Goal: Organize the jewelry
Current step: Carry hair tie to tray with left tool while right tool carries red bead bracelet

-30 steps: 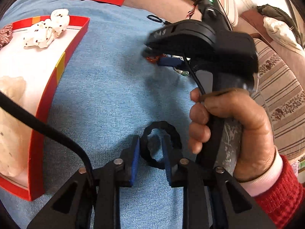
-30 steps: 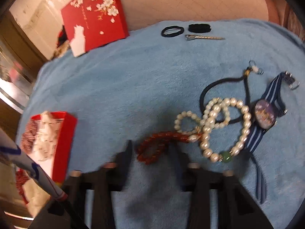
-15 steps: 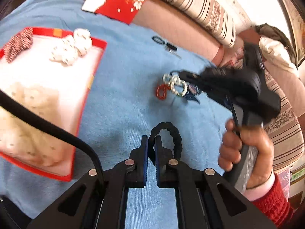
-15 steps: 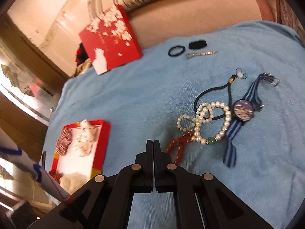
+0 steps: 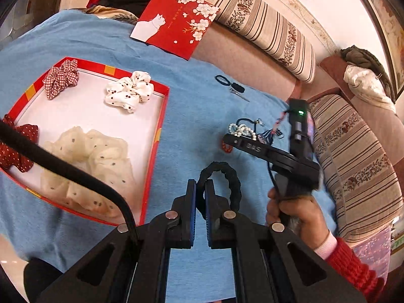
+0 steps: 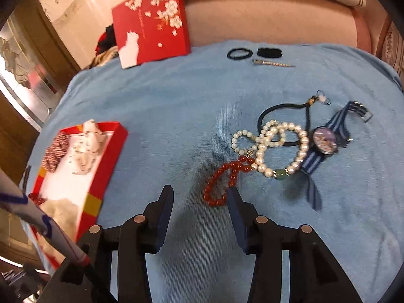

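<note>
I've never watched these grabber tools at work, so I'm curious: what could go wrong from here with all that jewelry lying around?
The left gripper pinches only a short stretch of the black hair tie, so it might slip out before reaching the red tray.

The right gripper, whose jaws have just been opening with nothing between them, hangs by the red bead bracelet, which touches the pearl strands. Lifting it could drag them along.

Soft, matt blue cloth (image 6: 176,116) with fine ribbing. Glossy pearl beads (image 6: 282,136) beside shiny red beads (image 6: 227,176). Fuzzy black fabric hair tie (image 5: 227,174). Smooth red cardboard box (image 5: 161,116), white inside; far left, glossy red lid (image 5: 176,20). Bright metal hair clip (image 6: 272,63), far right.
</note>
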`<state>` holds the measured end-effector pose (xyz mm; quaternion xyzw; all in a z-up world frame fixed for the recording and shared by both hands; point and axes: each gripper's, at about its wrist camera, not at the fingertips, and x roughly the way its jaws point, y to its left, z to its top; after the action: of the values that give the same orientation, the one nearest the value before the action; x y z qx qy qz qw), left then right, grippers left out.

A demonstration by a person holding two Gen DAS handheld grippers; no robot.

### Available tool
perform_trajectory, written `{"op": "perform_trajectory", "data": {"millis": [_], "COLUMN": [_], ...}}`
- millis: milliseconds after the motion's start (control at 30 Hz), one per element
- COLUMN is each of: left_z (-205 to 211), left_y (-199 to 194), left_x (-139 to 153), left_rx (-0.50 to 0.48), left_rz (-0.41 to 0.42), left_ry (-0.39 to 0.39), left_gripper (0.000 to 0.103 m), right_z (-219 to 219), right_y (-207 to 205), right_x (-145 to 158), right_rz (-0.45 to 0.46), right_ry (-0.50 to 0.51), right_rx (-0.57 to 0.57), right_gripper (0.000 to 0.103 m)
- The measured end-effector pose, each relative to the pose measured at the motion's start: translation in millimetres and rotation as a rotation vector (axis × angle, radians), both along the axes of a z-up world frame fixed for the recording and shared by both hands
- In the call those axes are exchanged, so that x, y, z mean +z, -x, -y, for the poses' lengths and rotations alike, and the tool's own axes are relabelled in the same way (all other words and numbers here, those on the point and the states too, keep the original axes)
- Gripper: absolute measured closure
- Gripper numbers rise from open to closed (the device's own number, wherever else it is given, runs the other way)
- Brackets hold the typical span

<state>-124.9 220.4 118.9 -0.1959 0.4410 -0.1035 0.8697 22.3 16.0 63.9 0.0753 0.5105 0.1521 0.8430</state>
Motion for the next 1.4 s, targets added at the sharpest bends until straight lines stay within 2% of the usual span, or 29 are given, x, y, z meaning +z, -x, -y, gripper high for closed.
{"op": "perform_trajectory", "data": {"millis": [100, 200, 267, 567, 833, 1067, 1400], "left_z": [-4, -9, -11, -23, -56, -118, -190], "left_y": [-6, -11, -13, -3, 2, -30, -87], "left_x": [-4, -8, -10, -1, 16, 6, -31], "left_rx": [0.001, 0.006, 0.01, 0.043, 0.103, 0.195, 0.294], "left_rz": [-0.004, -0.007, -0.009, 0.014, 0.042, -0.021, -0.145], "left_ry": [-0.008, -0.007, -0.007, 0.003, -0.005, -0.094, -0.204], "left_gripper": [0.097, 0.097, 0.097, 0.097, 0.097, 0.097, 0.097], "right_z": [-11, -10, -4, 31, 17, -42, -174], "right_y": [-12, -16, -18, 6, 32, 36, 26], "right_x": [-20, -25, -21, 35, 80, 99, 76], "right_rz": [-0.014, 0.001, -0.012, 0.024, 0.068, 0.067, -0.003], "right_ry": [0.082, 0.108, 0.078, -0.164, -0.222, -0.257, -0.276], "right_rx": [0.013, 0.007, 0.002, -0.043, 0.025, 0.154, 0.335], "right_gripper": [0.06, 0.08, 0.095, 0.095, 0.095, 0.095, 0.095]}}
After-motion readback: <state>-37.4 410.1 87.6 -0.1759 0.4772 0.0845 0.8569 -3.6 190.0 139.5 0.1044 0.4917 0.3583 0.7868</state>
